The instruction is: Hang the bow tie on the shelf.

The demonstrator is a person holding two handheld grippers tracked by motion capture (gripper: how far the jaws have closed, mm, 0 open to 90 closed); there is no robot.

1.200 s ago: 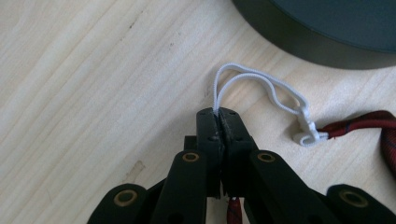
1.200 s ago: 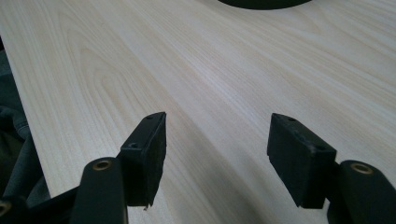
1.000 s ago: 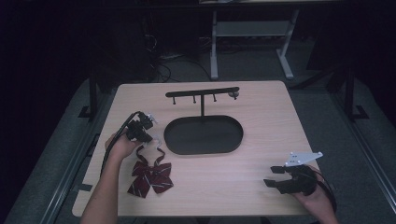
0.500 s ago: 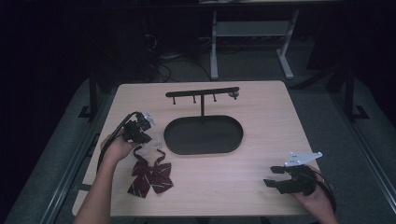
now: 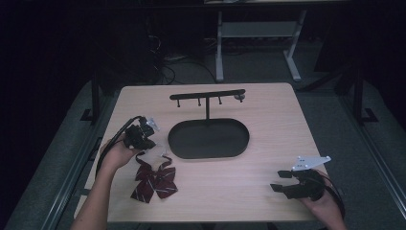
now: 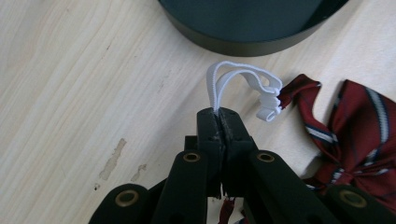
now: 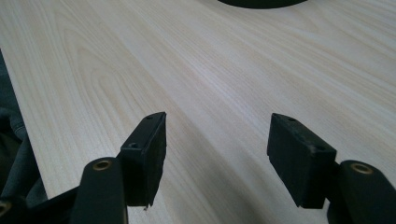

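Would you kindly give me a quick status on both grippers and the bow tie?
Left gripper shut on white elastic loop. Bow tie on table. Right gripper open, empty. Path clear.

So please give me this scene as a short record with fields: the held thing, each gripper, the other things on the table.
held thing: white elastic loop of the bow tie
left gripper: shut on the loop, near the left table edge
right gripper: open, nothing between the jaws, low over the table
bow tie: dark red with stripes, lying on the table
stand: black bar with hooks, on an oval tray
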